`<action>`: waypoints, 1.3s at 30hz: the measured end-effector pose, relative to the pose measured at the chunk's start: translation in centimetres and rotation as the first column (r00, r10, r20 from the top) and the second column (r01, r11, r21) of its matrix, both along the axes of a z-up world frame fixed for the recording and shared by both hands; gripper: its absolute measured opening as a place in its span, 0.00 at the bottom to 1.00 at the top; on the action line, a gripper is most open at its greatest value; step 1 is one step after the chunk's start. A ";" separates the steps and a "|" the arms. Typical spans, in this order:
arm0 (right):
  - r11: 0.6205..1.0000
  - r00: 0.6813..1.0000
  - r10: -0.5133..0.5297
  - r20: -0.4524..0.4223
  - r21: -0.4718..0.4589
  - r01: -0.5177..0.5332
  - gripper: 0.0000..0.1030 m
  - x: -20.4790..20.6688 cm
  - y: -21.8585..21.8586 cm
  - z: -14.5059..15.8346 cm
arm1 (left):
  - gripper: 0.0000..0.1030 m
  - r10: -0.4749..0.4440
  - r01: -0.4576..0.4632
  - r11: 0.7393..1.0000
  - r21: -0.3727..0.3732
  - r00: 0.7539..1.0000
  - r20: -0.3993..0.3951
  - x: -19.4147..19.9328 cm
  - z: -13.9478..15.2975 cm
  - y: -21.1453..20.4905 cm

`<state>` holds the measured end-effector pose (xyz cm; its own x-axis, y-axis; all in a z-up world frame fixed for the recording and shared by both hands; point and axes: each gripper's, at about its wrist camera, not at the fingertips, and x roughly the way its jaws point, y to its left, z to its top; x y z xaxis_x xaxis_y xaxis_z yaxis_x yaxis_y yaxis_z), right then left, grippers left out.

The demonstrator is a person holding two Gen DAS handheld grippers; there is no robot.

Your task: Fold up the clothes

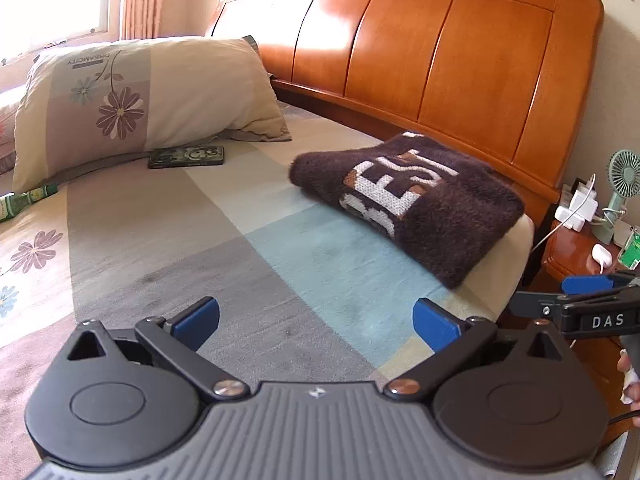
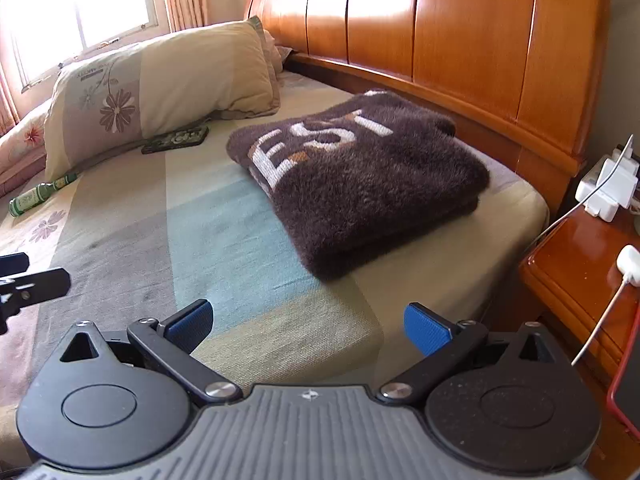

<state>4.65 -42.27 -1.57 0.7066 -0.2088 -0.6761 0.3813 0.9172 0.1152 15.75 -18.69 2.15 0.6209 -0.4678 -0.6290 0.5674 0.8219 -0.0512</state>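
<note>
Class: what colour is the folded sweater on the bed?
Dark brown sweater, white lettering; clearest in the right wrist view.

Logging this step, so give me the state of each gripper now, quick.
Left gripper: open, holding nothing, above the bed sheet.
Right gripper: open, holding nothing, short of the folded brown sweater.

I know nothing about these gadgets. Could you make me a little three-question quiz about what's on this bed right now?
1. True or false: the brown sweater lies folded on the bed.
2. The left gripper and right gripper are: A) both open and empty, B) both clamping cloth, C) one open, one shut.
3. What lies beside the flowered pillow, at its lower left edge?

Key:
1. True.
2. A.
3. A green bottle.
</note>
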 end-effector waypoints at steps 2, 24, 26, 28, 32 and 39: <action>1.000 1.000 -0.004 0.005 -0.022 0.004 1.00 -0.5 0.4 0.6 | 0.99 0.000 -0.001 1.000 0.021 1.000 0.014 -0.5 0.3 -0.4; 0.994 0.999 -0.024 0.039 -0.107 0.028 1.00 -4.7 3.7 3.8 | 0.99 -0.101 0.102 0.995 0.008 0.994 -0.052 -2.5 2.5 -2.8; 0.994 0.999 -0.023 0.042 -0.108 0.028 1.00 -4.7 3.7 3.9 | 0.99 -0.113 0.114 0.993 0.023 0.992 -0.055 -2.7 2.3 -3.0; 0.994 0.999 -0.023 0.046 -0.108 0.028 1.00 -4.8 3.6 4.0 | 0.99 -0.111 0.113 0.993 0.030 0.992 -0.062 -2.7 2.1 -3.2; 0.994 0.998 -0.022 0.053 -0.108 0.027 1.00 -4.9 3.6 4.1 | 0.99 -0.108 0.111 0.993 0.042 0.992 -0.064 -2.7 2.0 -3.4; 0.994 0.998 -0.019 0.065 -0.108 0.026 1.00 -5.0 3.6 4.3 | 0.99 -0.108 0.110 0.993 0.045 0.992 -0.059 -2.5 2.2 -3.6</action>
